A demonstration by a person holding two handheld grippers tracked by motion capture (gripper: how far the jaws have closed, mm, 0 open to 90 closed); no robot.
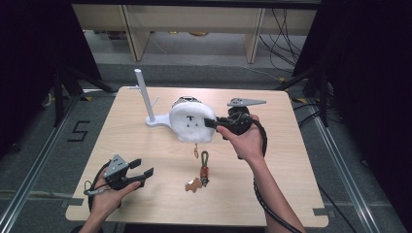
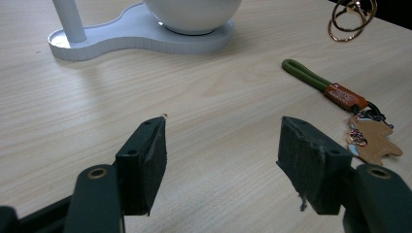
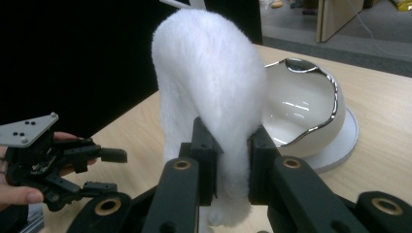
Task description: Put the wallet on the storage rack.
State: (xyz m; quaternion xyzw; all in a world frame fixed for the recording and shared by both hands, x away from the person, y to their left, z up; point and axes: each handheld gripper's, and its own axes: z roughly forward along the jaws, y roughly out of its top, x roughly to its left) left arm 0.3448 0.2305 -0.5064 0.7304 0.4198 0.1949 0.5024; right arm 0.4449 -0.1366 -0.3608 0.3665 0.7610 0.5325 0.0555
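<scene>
Right gripper view shows your right gripper clamped on the white fluffy plush toy, which may slip or knock the white ceramic bowl with silver rim, while your left gripper stands apart, empty.

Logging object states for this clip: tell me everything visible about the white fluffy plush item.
The white plush looks soft and furry, with small dark face-like marks on the side toward the person and a gold ring charm hanging below it. It is lifted, draping downward, pinched between the jaws of the right gripper. It hangs just in front of the white bowl on the stand's base, above the table.
</scene>
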